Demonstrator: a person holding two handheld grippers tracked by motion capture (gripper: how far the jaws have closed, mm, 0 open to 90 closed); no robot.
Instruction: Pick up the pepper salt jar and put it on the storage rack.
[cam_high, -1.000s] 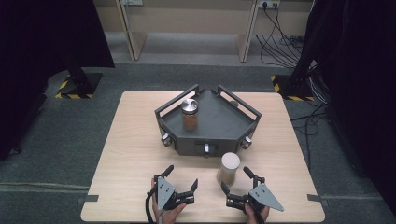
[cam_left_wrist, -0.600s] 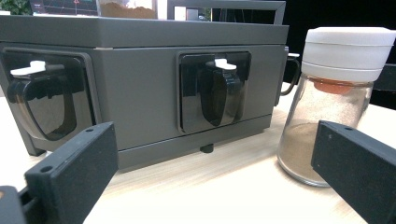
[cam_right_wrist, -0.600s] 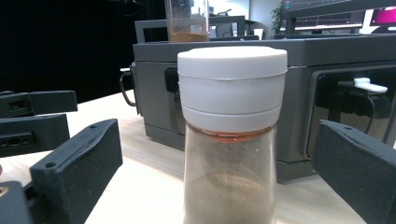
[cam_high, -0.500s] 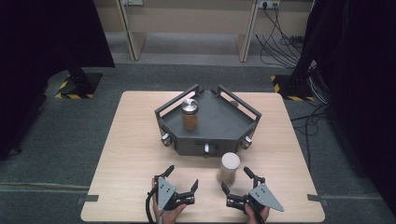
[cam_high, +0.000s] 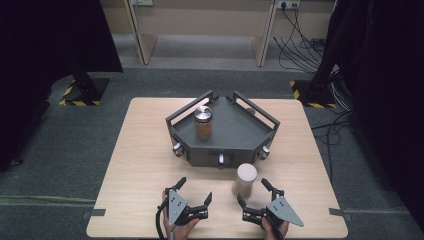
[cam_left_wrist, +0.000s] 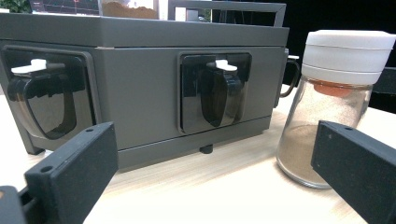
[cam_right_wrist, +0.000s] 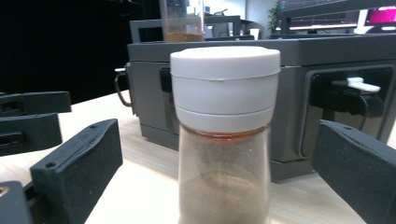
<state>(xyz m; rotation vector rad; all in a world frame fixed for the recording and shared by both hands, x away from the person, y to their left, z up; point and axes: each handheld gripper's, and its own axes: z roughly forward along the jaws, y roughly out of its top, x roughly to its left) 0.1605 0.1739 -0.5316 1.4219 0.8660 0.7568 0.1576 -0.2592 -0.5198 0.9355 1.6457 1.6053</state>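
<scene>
Table (cam_high: 135, 150): wooden, carrying grey rack (cam_high: 235, 135)
Spice jar (cam_high: 245, 180): standing just before rack
Right gripper (cam_high: 255, 192): spread, flanking jar
Left gripper (cam_high: 195, 190): spread, idling beside jar

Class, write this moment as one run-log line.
left tool: open, idle | right tool: open, facing white-capped jar, not touching | jar: upright on table before grey rack

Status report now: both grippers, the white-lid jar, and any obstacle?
Left gripper open, empty. Right gripper open, jar standing just ahead, not gripped. Grey rack behind the jar; nothing between.
</scene>
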